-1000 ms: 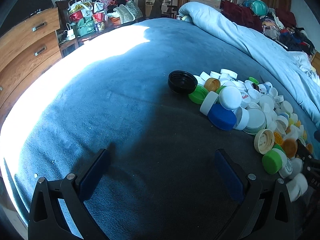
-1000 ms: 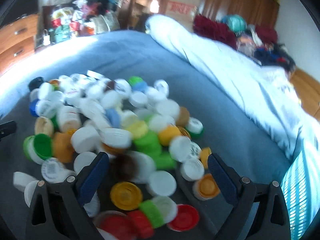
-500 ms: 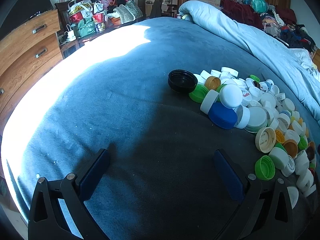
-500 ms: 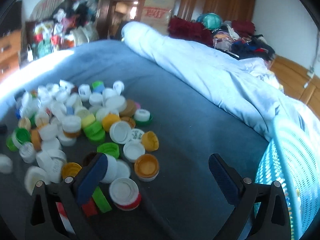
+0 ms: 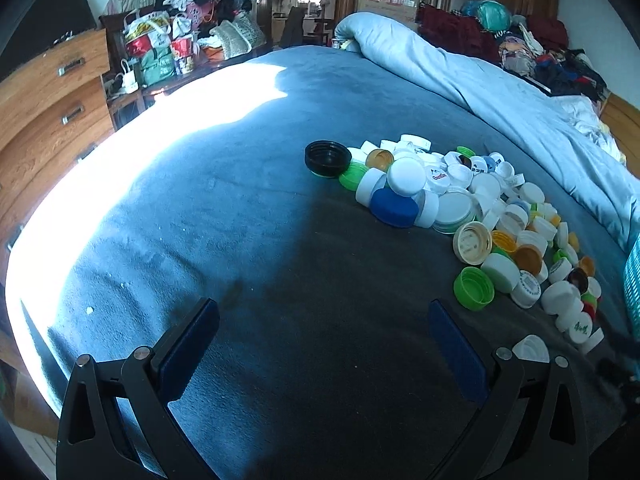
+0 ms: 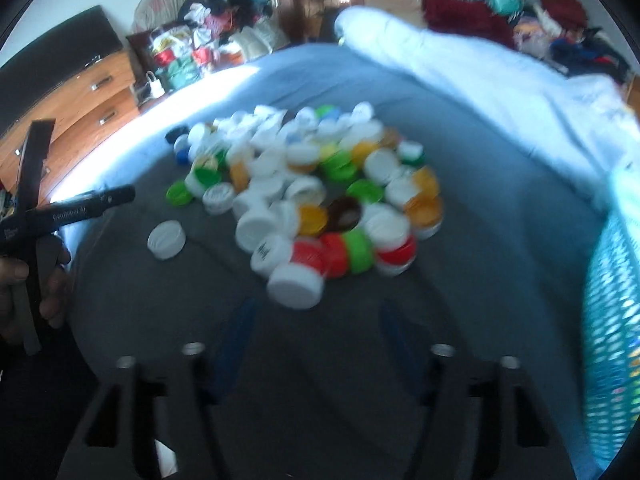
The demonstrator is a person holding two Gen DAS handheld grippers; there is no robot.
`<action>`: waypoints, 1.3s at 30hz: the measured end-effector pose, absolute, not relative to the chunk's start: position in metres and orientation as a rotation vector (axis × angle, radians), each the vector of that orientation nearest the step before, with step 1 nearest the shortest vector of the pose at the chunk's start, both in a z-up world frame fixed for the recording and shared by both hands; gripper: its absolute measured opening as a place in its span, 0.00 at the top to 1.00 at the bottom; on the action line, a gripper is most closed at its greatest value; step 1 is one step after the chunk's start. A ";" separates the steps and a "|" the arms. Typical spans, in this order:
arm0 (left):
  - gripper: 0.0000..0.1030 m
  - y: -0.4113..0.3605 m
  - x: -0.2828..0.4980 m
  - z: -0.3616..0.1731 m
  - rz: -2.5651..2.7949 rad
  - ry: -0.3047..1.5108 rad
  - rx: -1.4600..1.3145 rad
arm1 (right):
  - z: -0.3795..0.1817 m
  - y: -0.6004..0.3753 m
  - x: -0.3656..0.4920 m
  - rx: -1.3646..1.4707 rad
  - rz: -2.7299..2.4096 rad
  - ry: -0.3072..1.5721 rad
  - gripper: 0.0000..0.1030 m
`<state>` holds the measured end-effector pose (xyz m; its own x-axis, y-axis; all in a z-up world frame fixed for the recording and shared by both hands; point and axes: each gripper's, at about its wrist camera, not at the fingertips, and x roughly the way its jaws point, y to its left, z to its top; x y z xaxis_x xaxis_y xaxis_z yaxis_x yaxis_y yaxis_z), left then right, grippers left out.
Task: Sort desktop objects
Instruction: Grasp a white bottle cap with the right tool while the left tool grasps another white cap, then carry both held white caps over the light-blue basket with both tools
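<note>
Since a second ago the left claw (image 5: 320, 344) has hardly shifted: its blue pads (image 5: 188, 344) stand wide apart over bare bed cover (image 5: 200, 208) with nothing between them, and the pile of bottle caps (image 5: 460, 204) lies at its right as before. In the right wrist view much has changed. Earlier the right claw (image 6: 314, 332) hung right over the caps, with several between its spread pads; half a second ago it had swung right, toward the turquoise basket (image 6: 612, 320); now it faces the pile again from the near side, the picture smeared. Its jaws are closing, clearly narrower than before, and nothing lies between them; a white cap (image 6: 296, 286) sits just beyond the tips.

At the far left of the right wrist view a hand (image 6: 28, 280) grips the handle of the left claw. A lone white cap (image 6: 167, 239) lies apart from the heap, on its left. The heap itself sits mid-bed, white caps mixed with green, orange and red ones, with a black cap (image 5: 328, 158) at its far left end and a blue cap (image 5: 394, 208) next to it. A pale blue quilt (image 5: 480, 80) runs along the far right side.

The turquoise mesh basket stands at the right edge, well apart from the heap; what is in it I cannot tell
</note>
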<state>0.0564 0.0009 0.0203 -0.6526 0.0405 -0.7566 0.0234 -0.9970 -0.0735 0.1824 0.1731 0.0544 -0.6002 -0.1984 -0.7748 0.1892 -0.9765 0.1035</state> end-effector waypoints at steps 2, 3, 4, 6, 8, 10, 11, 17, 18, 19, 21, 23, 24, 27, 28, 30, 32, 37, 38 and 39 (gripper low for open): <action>0.01 0.003 0.057 0.021 2.845 -0.136 -1.302 | 0.048 0.169 0.176 1.297 -2.636 -0.017 0.39; 0.01 0.004 0.059 0.022 2.844 -0.136 -1.295 | 0.045 0.169 0.173 1.301 -2.637 -0.031 0.38; 0.01 0.007 0.059 0.023 2.837 -0.131 -1.285 | 0.043 0.169 0.170 1.303 -2.640 -0.041 0.38; 0.01 0.013 0.061 0.025 2.821 -0.107 -1.267 | 0.041 0.167 0.164 1.313 -2.641 -0.030 0.38; 0.01 0.022 0.064 0.029 2.801 -0.067 -1.235 | 0.037 0.167 0.160 1.334 -2.624 -0.033 0.40; 0.01 0.030 0.066 0.032 2.768 -0.026 -1.202 | 0.035 0.167 0.158 1.351 -2.601 -0.047 0.59; 0.01 0.032 0.068 0.035 2.746 -0.027 -1.178 | 0.037 0.168 0.158 1.356 -2.593 -0.059 0.67; 0.01 0.056 0.082 0.049 2.640 0.038 -1.095 | 0.035 0.175 0.166 1.372 -2.578 -0.091 0.67; 0.01 0.062 0.083 0.049 2.628 0.065 -1.092 | 0.034 0.174 0.167 1.372 -2.578 -0.092 0.67; 0.01 0.069 0.085 0.049 2.612 0.102 -1.087 | 0.033 0.174 0.167 1.372 -2.579 -0.093 0.67; 0.01 0.081 0.089 0.047 2.572 0.144 -1.078 | 0.033 0.174 0.167 1.374 -2.577 -0.099 0.67; 0.01 0.092 0.089 0.043 2.533 0.188 -1.084 | 0.033 0.174 0.167 1.372 -2.573 -0.102 0.67; 0.01 0.096 0.089 0.041 2.528 0.204 -1.086 | 0.032 0.174 0.167 1.371 -2.573 -0.105 0.67; 0.01 0.101 0.083 0.031 2.528 0.211 -1.120 | 0.032 0.175 0.167 1.374 -2.572 -0.109 0.67; 0.01 0.103 0.081 0.028 2.528 0.205 -1.131 | 0.032 0.175 0.167 1.375 -2.572 -0.110 0.67; 0.01 0.106 0.079 0.023 2.537 0.225 -1.140 | 0.032 0.174 0.167 1.376 -2.570 -0.105 0.67; 0.12 0.107 0.078 0.018 2.555 0.249 -1.146 | 0.033 0.174 0.167 1.376 -2.574 -0.112 0.67; 0.71 0.101 0.077 0.018 2.556 0.217 -1.201 | 0.045 0.166 0.168 1.349 -2.565 -0.099 0.67; 0.74 0.099 0.077 0.020 2.556 0.202 -1.212 | 0.049 0.162 0.168 1.336 -2.563 -0.086 0.67; 0.74 0.097 0.075 0.023 2.566 0.179 -1.224 | 0.054 0.159 0.168 1.323 -2.562 -0.078 0.67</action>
